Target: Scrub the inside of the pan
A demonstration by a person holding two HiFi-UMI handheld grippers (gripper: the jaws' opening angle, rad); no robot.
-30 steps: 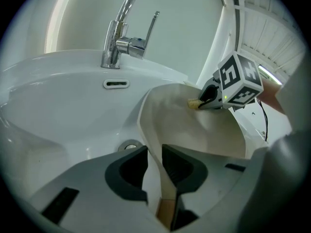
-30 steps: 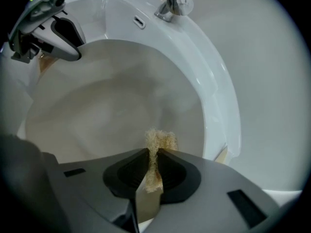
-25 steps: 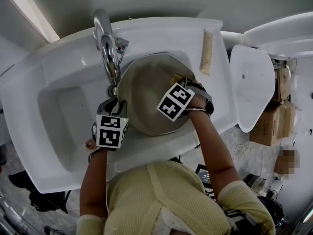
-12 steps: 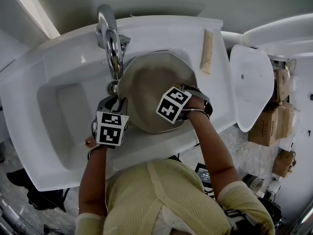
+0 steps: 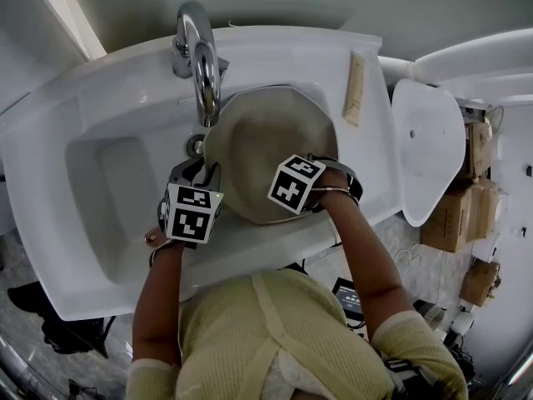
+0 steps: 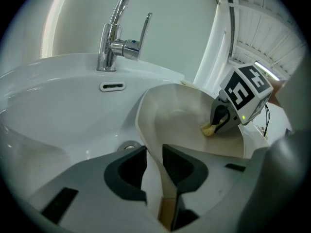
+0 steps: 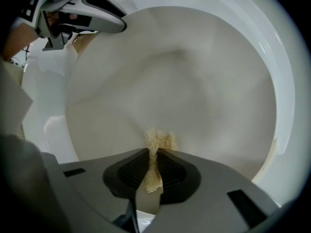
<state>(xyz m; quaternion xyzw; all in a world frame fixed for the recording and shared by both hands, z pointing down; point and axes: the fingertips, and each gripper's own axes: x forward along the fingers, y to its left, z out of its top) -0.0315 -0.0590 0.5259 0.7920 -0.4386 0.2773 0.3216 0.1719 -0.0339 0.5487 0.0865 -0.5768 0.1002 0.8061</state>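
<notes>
Faucet (image 5: 204, 65), one; pan (image 5: 258, 148), one; sponge (image 7: 156, 142), one

left gripper (image 6: 154, 155) gripping pan (image 6: 181, 120), right gripper (image 7: 154, 155) pinching sponge (image 7: 158, 140)

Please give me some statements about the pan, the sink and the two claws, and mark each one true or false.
The right claw pinches a yellowish sponge against the inside of the pan. True.
The left claw is open and empty. False: it is shut on the pan's handle.
The pan lies on the floor. False: it sits in the white sink, by the faucet.
The pan's inside is beige. True.
</notes>
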